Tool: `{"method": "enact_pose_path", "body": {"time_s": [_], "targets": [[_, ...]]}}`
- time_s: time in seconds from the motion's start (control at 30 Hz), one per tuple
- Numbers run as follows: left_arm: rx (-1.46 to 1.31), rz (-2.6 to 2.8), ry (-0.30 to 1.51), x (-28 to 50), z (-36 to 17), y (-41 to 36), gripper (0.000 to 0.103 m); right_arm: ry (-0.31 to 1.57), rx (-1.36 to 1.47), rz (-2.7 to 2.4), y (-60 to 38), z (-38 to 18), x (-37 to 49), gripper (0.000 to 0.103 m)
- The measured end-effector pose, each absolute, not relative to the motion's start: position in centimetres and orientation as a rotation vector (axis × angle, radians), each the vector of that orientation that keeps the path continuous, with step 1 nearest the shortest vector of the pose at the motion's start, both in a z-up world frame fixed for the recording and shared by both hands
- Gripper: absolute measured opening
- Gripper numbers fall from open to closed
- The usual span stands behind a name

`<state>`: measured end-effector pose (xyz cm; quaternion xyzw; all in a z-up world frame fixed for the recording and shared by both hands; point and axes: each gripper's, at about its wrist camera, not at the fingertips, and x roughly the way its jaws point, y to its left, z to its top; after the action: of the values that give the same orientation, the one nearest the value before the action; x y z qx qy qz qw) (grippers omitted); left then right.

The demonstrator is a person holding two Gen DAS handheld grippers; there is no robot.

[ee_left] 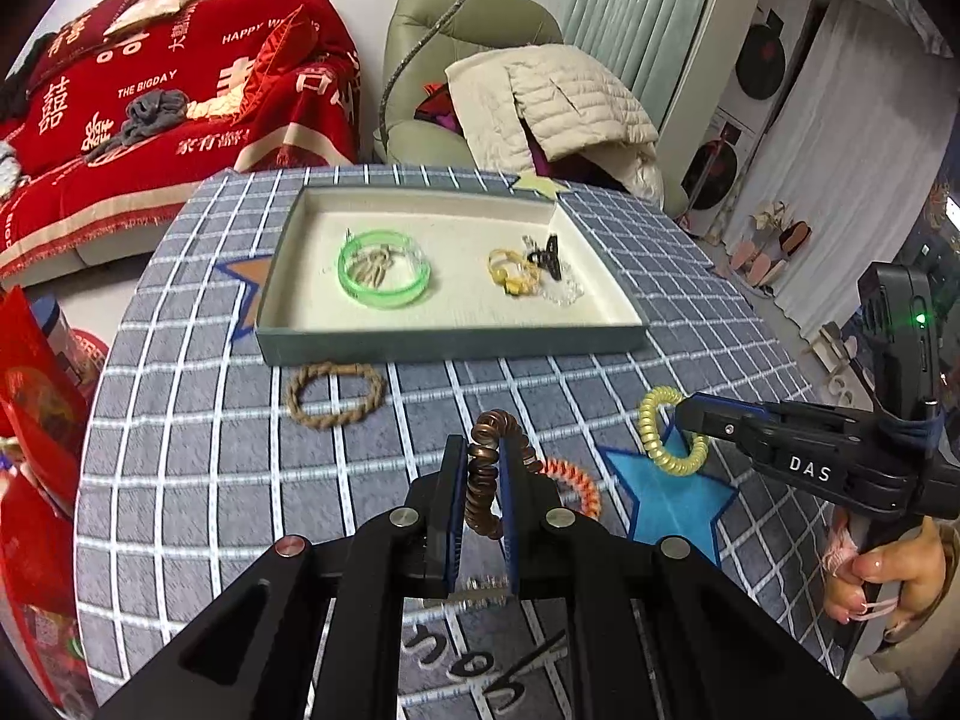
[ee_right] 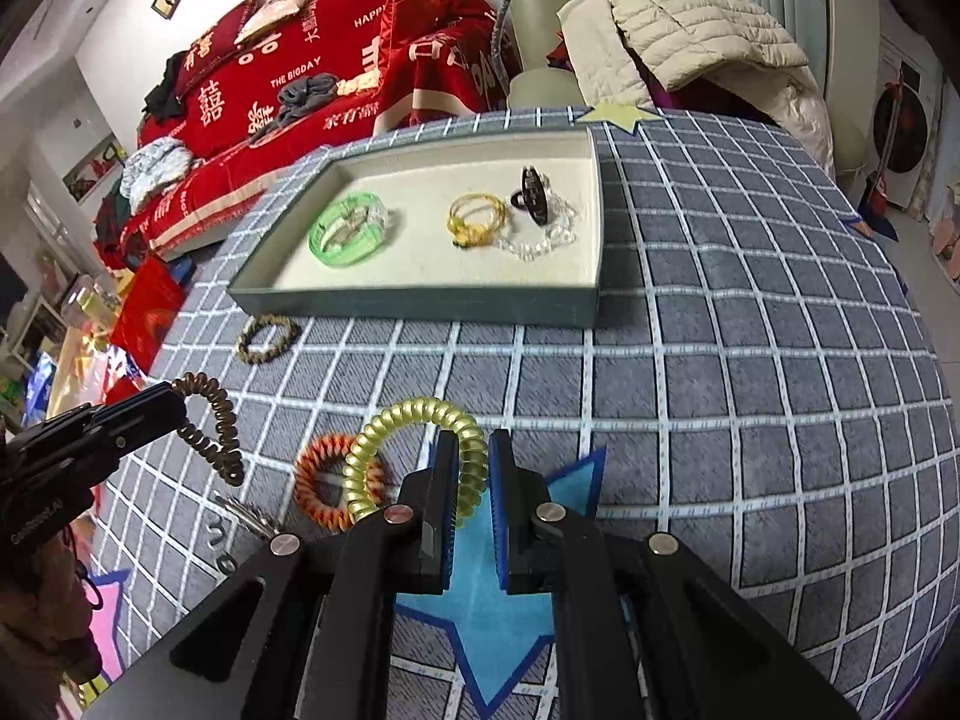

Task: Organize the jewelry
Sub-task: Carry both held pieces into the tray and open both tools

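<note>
Grippers are both gripping coil bands clear of the cloth (ee_right: 750, 360): left gripper (ee_left: 483, 468) is clamping a brown coil (ee_left: 489, 468) at lower centre, right gripper (ee_right: 474, 468) is pinching a yellow coil (ee_right: 420, 450), most of it hanging free to the left. Tray (ee_left: 450, 345) is sitting upper centre, holding a green bangle (ee_left: 384, 270) and smaller pieces. Orange coil (ee_right: 327, 489) and rope bracelet (ee_left: 334, 393) are lying outside it. Risk: springy coils slipping from narrow pads or snagging the tray rim during transfer.
</note>
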<state>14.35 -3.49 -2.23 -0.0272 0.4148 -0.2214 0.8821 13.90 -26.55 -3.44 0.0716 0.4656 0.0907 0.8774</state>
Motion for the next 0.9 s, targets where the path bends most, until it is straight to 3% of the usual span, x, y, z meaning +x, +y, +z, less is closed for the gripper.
{"method": "enact_pose_path", "body": {"time_s": [0.47,0.9], "targets": [[-0.052,-0.414,0.802,23.7,1.1,-3.3,0.032,0.931,0.139,0.192,-25.4,0.0,21.4,0.011],[-0.023,-0.382,0.881,31.1,-2.4,-4.7,0.032,1.012,0.136,0.159,-24.1,-3.9,28.1,0.011]]}}
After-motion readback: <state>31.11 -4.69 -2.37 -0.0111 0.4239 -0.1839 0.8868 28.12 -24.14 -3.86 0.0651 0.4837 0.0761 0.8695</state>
